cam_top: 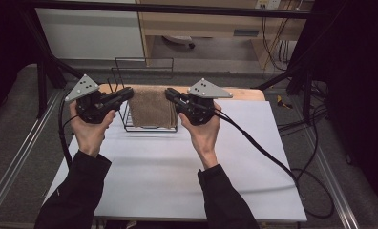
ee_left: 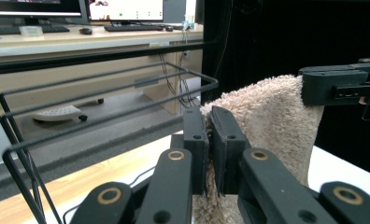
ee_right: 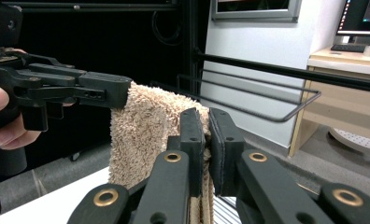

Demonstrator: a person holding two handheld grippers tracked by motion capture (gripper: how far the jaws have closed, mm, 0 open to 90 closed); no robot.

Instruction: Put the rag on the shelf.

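Observation:
A tan terry towel [cam_top: 151,109] hangs stretched between my two grippers, over a black wire rack [cam_top: 130,76] at the far side of the table. My left gripper [cam_top: 129,92] is shut on the towel's upper left corner, my right gripper [cam_top: 169,93] on its upper right corner. In the left gripper view the jaws pinch the towel [ee_left: 267,121] at my left gripper [ee_left: 210,128], and the other gripper [ee_left: 342,86] holds the far corner. In the right gripper view my right gripper [ee_right: 207,125] clamps the towel's [ee_right: 143,135] edge, with the other gripper [ee_right: 66,88] on the opposite corner.
The white table top [cam_top: 177,167] stretches toward the person. A wooden board [cam_top: 246,94] lies at its far edge. A cable [cam_top: 273,157] trails off to the right. Black frame bars [cam_top: 48,67] stand at both back corners. The rack's wires [ee_left: 103,88] rise just behind the towel.

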